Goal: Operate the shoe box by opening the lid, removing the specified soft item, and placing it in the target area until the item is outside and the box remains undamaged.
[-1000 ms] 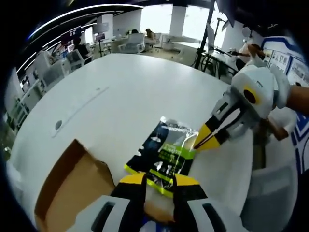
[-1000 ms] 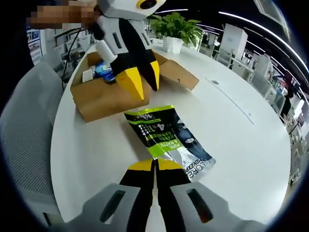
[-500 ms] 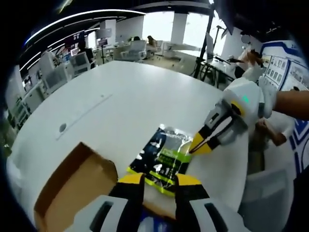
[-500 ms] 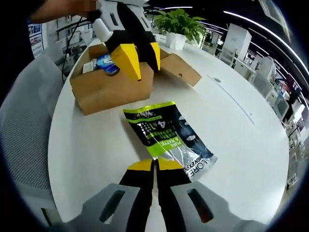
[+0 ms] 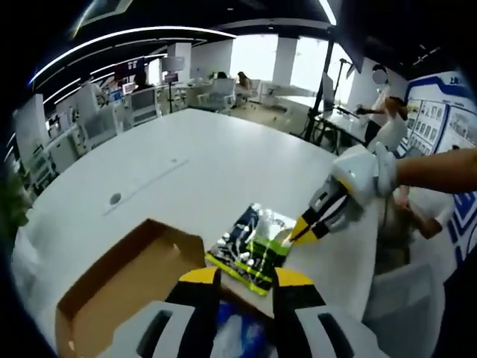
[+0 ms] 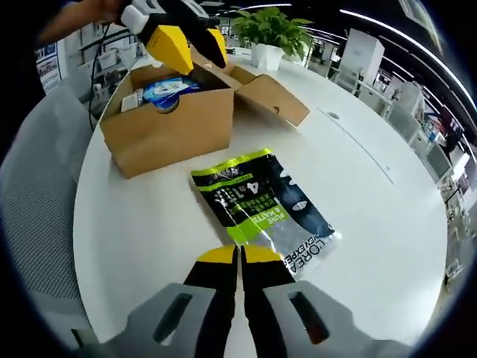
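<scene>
basically done — pouch (image 6: 262,212) flat on tabletop (image 6: 141,224) beside open box (image 6: 168,127); right claw (image 6: 239,255) pinched together, empty; left claw (image 5: 238,277) apart over box.

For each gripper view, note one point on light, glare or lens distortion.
Left gripper view: bright windows wash out the far background, and ceiling light strips curve with the fisheye. Right gripper view: the table edge bows strongly, the glossy packet shows pale sheen at its near corner, and the shoe box is evenly lit.

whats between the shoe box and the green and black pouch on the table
Nothing: in the right gripper view a bare strip of white table separates the shoe box from the pouch, which lies flat, apart from it.
</scene>
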A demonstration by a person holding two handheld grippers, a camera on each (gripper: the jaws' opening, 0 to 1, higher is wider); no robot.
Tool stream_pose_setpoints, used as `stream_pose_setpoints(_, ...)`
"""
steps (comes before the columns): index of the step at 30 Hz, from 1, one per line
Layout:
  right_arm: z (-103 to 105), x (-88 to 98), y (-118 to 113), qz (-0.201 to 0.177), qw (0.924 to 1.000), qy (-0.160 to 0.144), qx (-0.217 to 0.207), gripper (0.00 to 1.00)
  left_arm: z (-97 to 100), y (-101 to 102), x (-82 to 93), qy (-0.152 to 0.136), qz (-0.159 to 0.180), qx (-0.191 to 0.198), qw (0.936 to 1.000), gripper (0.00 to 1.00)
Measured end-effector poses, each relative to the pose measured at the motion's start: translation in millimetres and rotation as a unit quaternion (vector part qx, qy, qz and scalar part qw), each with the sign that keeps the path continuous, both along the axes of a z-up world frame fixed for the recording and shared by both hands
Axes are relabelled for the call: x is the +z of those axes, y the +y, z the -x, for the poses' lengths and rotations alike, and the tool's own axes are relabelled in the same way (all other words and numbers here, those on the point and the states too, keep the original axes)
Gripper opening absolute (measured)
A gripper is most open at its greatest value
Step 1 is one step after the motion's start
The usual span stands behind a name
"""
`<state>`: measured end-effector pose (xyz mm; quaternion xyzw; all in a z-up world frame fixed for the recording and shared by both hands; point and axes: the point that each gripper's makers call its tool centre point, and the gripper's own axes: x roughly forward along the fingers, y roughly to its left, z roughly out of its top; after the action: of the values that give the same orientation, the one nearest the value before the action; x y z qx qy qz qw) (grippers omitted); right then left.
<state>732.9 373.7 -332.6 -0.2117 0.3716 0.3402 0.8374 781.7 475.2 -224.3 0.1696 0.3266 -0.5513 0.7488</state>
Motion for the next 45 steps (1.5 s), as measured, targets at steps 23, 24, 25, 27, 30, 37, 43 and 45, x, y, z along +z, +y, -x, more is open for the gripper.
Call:
stream_pose_setpoints(23, 6, 16.0, 4, -0.02, 0.9984, -0.001, -0.053, 0.16, -0.8, 56, 20.9, -0.029, 0.038, 0.042, 0.998, 0.38)
stream_pose_setpoints(24, 5, 17.3, 4, -0.021, 0.9982, -0.003, -0.056, 0.17, -0.8, 59, 21.5, -0.03, 0.04, 0.042, 0.9979, 0.39)
stream_pose_setpoints(25, 5, 18.6, 4, -0.023, 0.998, -0.004, -0.059, 0.18, -0.4, 62, 22.2, -0.032, 0.041, 0.043, 0.9977, 0.4)
stream_pose_setpoints(27, 5, 20.9, 3, -0.024, 0.9972, -0.005, -0.07, 0.22, -0.7, 69, 23.2, -0.034, 0.045, 0.045, 0.9974, 0.42)
stream_pose_setpoints(30, 7, 25.1, 3, -0.027, 0.9965, -0.007, -0.079, 0.26, 0.4, 75, 25.4, -0.038, 0.049, 0.048, 0.997, 0.46)
stream_pose_setpoints(37, 7, 37.6, 4, -0.035, 0.9935, -0.014, -0.108, 0.35, 0.5, 97, 26.3, -0.04, 0.055, 0.06, 0.9959, 0.53)
stream_pose_setpoints(43, 4, 51.4, 8, -0.047, 0.9911, -0.027, -0.122, 0.4, 1.8, 118, 26.6, -0.042, 0.058, 0.074, 0.9946, 0.6)
stream_pose_setpoints(45, 5, 59.0, 12, -0.051, 0.9901, -0.03, -0.127, 0.42, 1.3, 125, 26.3, -0.043, 0.058, 0.079, 0.9943, 0.62)
